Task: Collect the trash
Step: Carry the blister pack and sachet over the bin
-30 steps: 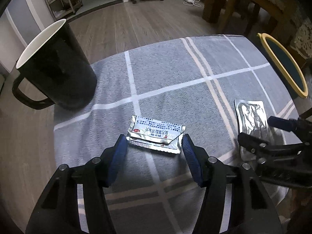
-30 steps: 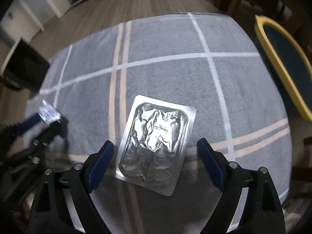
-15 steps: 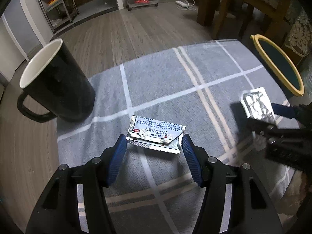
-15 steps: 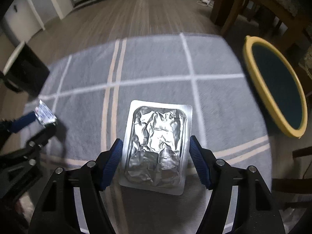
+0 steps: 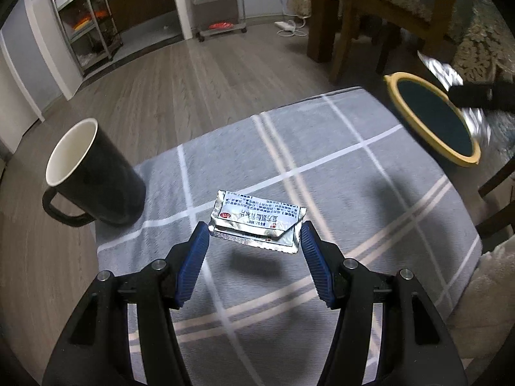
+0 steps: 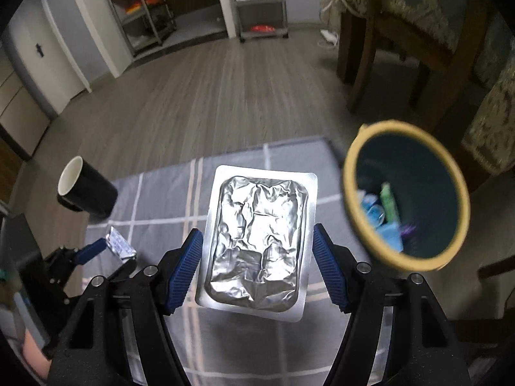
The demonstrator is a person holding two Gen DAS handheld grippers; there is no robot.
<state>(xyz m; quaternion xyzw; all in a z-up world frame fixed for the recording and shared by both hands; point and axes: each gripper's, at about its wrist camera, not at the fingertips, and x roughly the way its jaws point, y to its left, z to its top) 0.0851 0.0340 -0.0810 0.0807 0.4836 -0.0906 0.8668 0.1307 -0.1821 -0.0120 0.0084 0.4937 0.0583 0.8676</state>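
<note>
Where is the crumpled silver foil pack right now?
In the right wrist view the foil pack sits clamped between the right gripper's blue pads, lifted above the grey checked cloth, just left of the yellow-rimmed bin.

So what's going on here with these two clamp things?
A person is clearing trash off a table with handheld tongs. The left tongs grip a printed foil sachet lifted above the cloth; the right tongs hold a crumpled foil blister pack raised beside the yellow-rimmed bin, not yet dropped in.

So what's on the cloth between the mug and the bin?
Nothing; in the right wrist view the cloth between mug and bin is bare.
</note>
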